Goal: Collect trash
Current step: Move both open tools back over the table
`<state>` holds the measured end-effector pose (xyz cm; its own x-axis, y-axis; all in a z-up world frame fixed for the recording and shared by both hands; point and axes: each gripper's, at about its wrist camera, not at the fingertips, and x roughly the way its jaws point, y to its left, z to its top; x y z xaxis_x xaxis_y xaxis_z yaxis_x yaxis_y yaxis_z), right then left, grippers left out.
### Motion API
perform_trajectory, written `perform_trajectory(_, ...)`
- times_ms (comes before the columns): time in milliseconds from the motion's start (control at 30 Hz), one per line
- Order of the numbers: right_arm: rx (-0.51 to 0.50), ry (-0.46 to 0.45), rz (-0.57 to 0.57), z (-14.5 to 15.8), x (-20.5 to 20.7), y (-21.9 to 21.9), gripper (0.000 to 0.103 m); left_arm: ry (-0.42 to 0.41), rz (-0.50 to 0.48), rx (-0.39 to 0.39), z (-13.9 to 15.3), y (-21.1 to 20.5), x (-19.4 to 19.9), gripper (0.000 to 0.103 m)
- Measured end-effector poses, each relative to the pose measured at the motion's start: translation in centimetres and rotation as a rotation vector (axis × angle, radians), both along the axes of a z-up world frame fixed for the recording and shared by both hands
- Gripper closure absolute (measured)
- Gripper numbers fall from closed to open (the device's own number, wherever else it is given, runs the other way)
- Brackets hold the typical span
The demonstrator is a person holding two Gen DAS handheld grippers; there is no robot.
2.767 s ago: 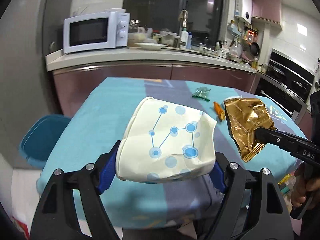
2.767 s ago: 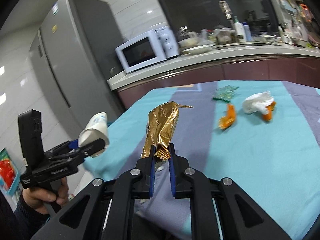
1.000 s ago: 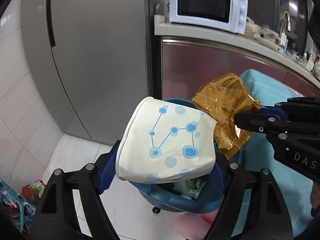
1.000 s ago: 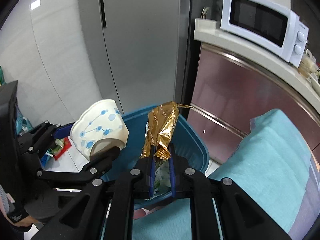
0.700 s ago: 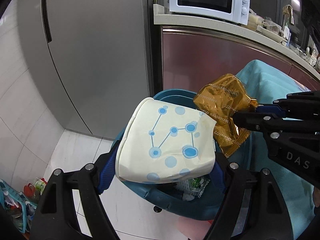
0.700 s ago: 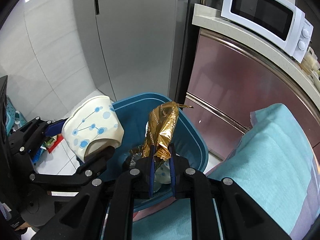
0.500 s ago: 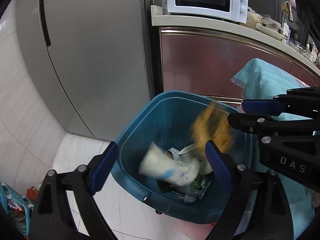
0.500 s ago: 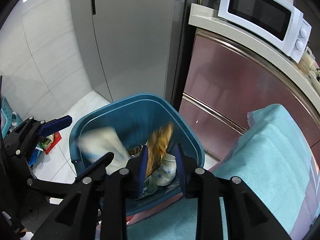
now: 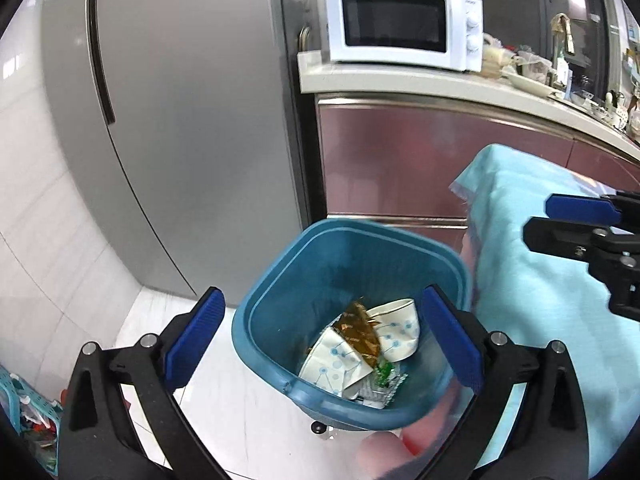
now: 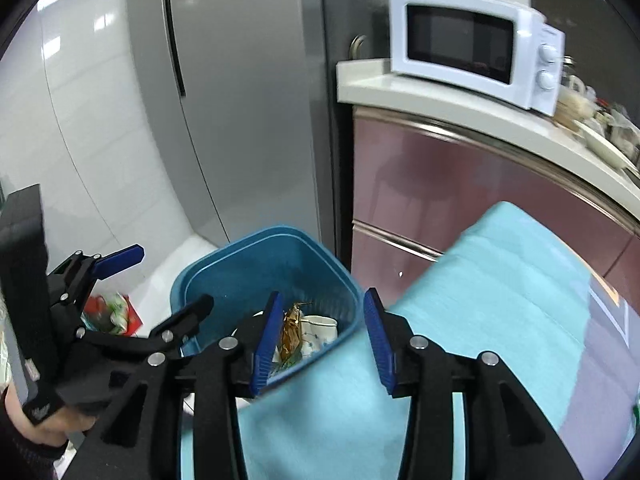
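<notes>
A blue trash bin (image 9: 280, 276) stands on the floor beside the table; it also shows in the right wrist view (image 10: 224, 272). Inside it lie a white paper cup with blue dots (image 9: 332, 362), a second such cup (image 9: 398, 330), a gold foil wrapper (image 9: 358, 330) and a green wrapper (image 9: 384, 376). The gold wrapper (image 10: 291, 334) and a cup (image 10: 318, 330) show in the right wrist view too. My left gripper (image 9: 320, 336) is open and empty above the bin. My right gripper (image 10: 322, 338) is open and empty over the bin's near edge.
A grey fridge (image 9: 180, 120) stands behind the bin. A counter (image 9: 420, 84) with a white microwave (image 9: 400, 26) is to the right of it. The table with a teal cloth (image 9: 532, 280) is right of the bin. Clutter lies on the floor at left (image 10: 114, 314).
Both grippers opened over the bin. The paper cup and the gold wrapper dropped in and now lie among the trash. Both grippers have drawn back a little.
</notes>
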<state>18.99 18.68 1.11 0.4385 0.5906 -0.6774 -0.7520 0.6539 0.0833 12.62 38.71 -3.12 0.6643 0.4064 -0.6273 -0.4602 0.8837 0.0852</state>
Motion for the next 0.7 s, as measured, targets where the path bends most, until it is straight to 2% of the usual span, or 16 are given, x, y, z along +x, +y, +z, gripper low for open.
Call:
perform_trajectory(267,0.105,-0.017,-0.073,1.3,-1.7,-7.7,0.059,-0.045,-0.066,0.054,3.6,-5.9,-0.4,0.006)
perform_trajectory(333,0.132,-0.023,-0.100,1.3,-2.3,-10.1,0.053,-0.052,-0.091,0.065,4.3,-7.9,-0.4,0.006)
perform_trajectory(367,0.144,-0.025,-0.110,1.2,-2.6,-11.0,0.049,-0.057,-0.107,0.060,4.6,-9.0,-0.5,0.006)
perform_trajectory(500,0.182,-0.032,-0.171,0.8,-4.0,-15.8,0.043,-0.082,-0.172,0.025,5.4,-13.1,-0.6,0.006)
perform_trajectory(700,0.229,-0.049,-0.313,-0.3,-7.0,-24.1,0.030,-0.137,-0.320,-0.038,6.3,-20.8,-1.7,0.006)
